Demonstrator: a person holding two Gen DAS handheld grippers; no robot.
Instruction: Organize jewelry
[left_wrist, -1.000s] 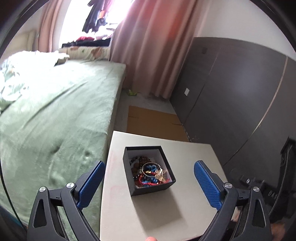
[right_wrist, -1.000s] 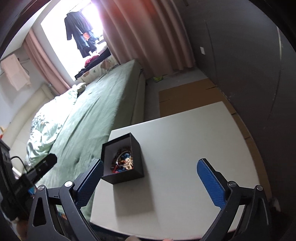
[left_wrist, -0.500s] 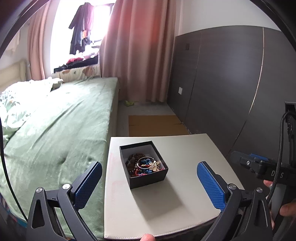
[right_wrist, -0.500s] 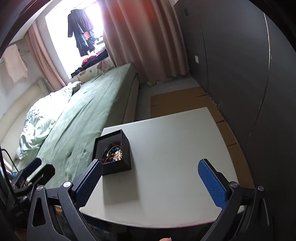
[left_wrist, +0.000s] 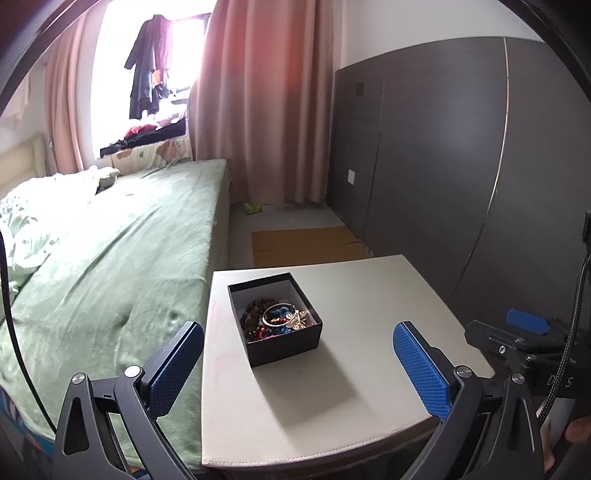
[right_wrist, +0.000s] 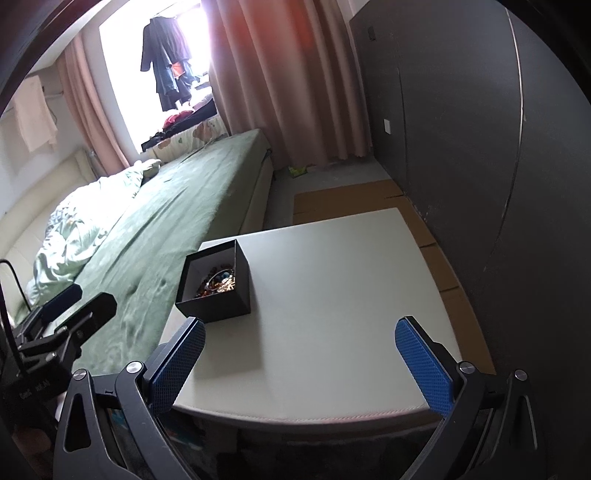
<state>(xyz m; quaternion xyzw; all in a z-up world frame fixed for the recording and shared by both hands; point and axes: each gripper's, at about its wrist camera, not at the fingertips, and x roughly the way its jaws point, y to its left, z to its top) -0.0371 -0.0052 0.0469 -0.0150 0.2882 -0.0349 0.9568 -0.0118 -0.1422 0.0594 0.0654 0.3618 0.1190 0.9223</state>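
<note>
A small black open box stands on a pale grey table, near its left side. It holds a tangle of jewelry: dark red beads, blue pieces, a silver bangle and a gold piece. The box also shows in the right wrist view. My left gripper is open and empty, held above the table's near edge, short of the box. My right gripper is open and empty, over the near part of the table, to the right of the box.
A bed with a green sheet runs along the table's left side. A dark wall panel stands to the right. Flat cardboard lies on the floor beyond the table. The other gripper shows at the right edge.
Both grippers have drawn back and levelled out, so the box and table look farther off and more of the room shows. Both stay open. The box has not moved.
</note>
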